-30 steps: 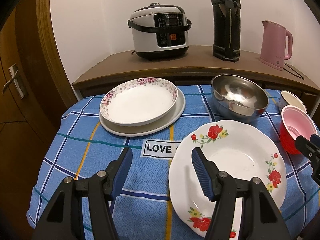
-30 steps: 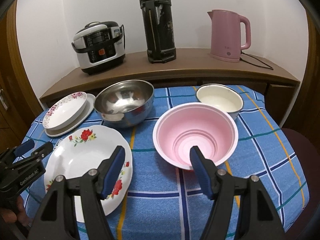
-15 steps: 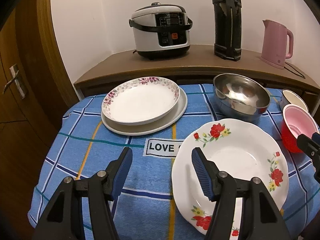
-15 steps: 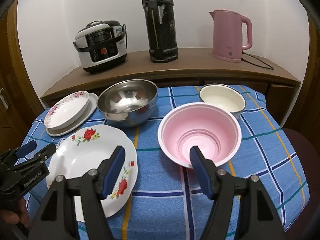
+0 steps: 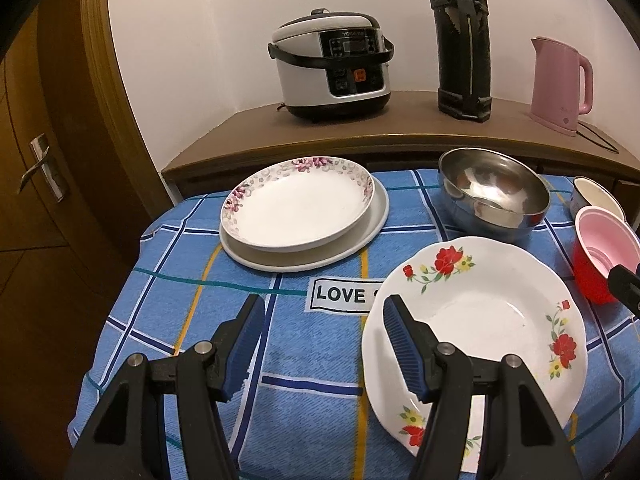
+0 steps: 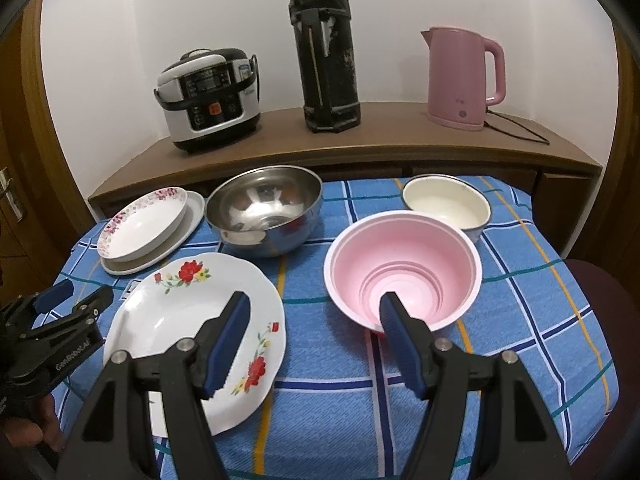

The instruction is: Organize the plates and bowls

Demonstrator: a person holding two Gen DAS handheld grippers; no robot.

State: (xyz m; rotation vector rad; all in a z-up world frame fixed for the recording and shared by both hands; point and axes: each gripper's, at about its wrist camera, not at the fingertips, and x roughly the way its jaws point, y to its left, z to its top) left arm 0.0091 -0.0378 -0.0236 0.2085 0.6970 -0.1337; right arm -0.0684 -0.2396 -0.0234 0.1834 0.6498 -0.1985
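A white plate with red flowers lies at the table's near middle. My left gripper is open and empty just left of it, its right finger over the plate's left rim. A purple-flowered plate sits on a plain white plate at the far left. In the right wrist view, my right gripper stands open and empty between the red-flowered plate and a pink bowl. Its right finger overlaps the bowl's near rim. Behind are a steel bowl and a white enamel bowl.
A blue checked cloth covers the table. Behind it, a wooden shelf carries a rice cooker, a black flask and a pink kettle. A wooden door stands at the left. The left gripper shows at the right wrist view's left edge.
Both views have drifted only slightly. The jaws keep the same width and no dish has moved.
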